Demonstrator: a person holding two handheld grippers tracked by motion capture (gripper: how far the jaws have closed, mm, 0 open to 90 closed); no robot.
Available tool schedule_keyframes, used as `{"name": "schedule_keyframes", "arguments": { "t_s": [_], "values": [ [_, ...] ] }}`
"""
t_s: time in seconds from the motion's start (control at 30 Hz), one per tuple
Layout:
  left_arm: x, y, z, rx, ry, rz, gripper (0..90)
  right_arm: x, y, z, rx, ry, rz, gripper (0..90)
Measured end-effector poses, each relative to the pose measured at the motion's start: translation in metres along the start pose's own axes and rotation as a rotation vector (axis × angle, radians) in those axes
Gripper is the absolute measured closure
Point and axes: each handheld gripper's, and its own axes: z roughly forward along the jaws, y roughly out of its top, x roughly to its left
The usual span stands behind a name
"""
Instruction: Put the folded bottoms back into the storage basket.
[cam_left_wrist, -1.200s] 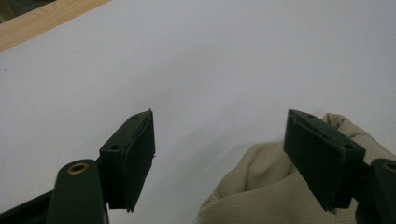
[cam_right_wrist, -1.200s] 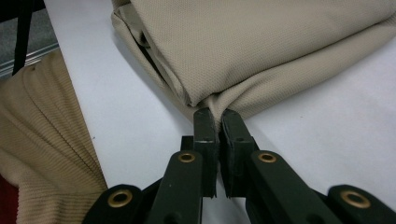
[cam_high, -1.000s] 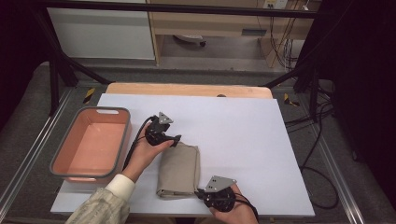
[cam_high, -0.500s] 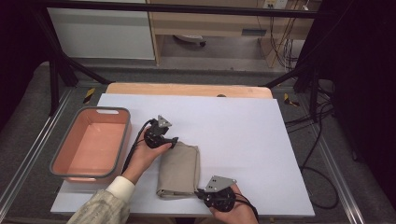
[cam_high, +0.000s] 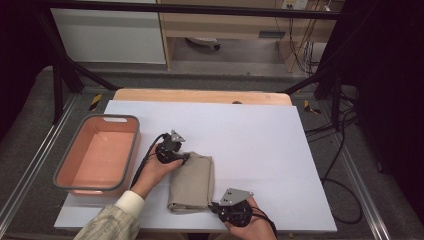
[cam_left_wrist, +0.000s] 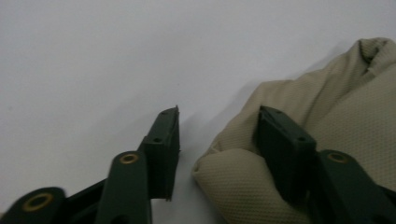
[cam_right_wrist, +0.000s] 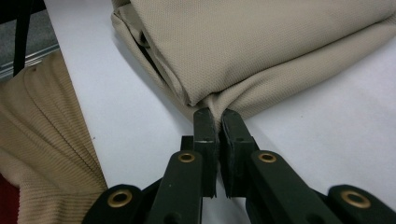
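From above, the folded beige cloth (cam_high: 191, 183) lies on the white table (cam_high: 260, 140), just right of the pink tub (cam_high: 97, 155). My left gripper (cam_high: 181, 159) sits at the cloth's far corner, my right gripper (cam_high: 218, 206) at its near edge. Close up, my left jaws stand apart, one pressing into the cloth (cam_left_wrist: 327, 121). My right jaws are pinched shut on a cloth (cam_right_wrist: 261, 51) fold. My left forearm reaches in, sleeve (cam_right_wrist: 42, 154) beside the cloth.
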Motion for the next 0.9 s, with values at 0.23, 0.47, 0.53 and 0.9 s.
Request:
{"name": "schedule_keyframes", "arguments": {
  "t_s": [0.23, 0.47, 0.53, 0.9],
  "values": [
    [-0.007, 0.002, -0.003, 0.016, -0.04, 0.04, 83.0, 0.0, 0.001, 0.0, -0.002, 0.002, -0.006, 87.1],
    [-0.008, 0.011, -0.019, -0.05, -0.041, 0.02, 84.8, -0.003, 0.006, -0.006, -0.069, 0.012, 0.009, 87.7],
    [-0.011, 0.016, -0.023, -0.058, -0.043, 0.028, 85.0, -0.004, 0.008, -0.008, -0.089, 0.014, 0.013, 87.8],
    [-0.027, 0.038, -0.034, -0.063, -0.074, 0.08, 85.6, -0.009, 0.013, -0.019, -0.159, 0.015, 0.045, 88.1]
  ]
}}
